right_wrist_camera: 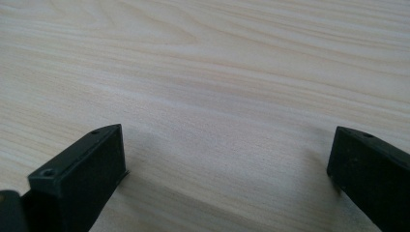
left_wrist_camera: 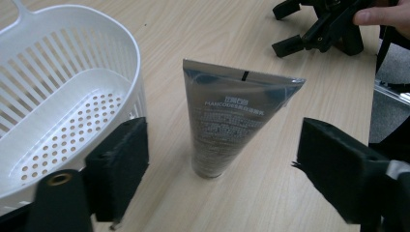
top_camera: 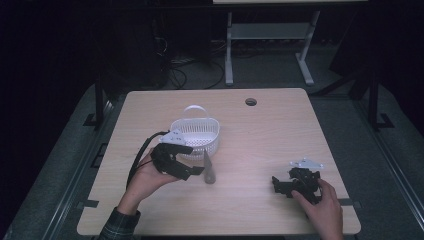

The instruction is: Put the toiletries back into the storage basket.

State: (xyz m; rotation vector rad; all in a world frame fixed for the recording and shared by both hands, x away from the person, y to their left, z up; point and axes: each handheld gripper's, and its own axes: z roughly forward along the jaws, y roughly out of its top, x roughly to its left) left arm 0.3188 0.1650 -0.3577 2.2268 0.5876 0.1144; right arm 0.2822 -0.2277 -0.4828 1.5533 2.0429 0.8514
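Clearly you had your left gripper (top_camera: 196,167) spread wide, its jaws flanking the grey tube (left_wrist_camera: 231,121) without pressing it. That tube stood cap-down on the table (top_camera: 260,135), just beside the white basket (left_wrist_camera: 72,96), probably so it could be taken upright and lifted over the rim. Your right gripper (top_camera: 281,185) rested well apart near the table's edge, jaws parted over bare wood, likely kept out of the way.
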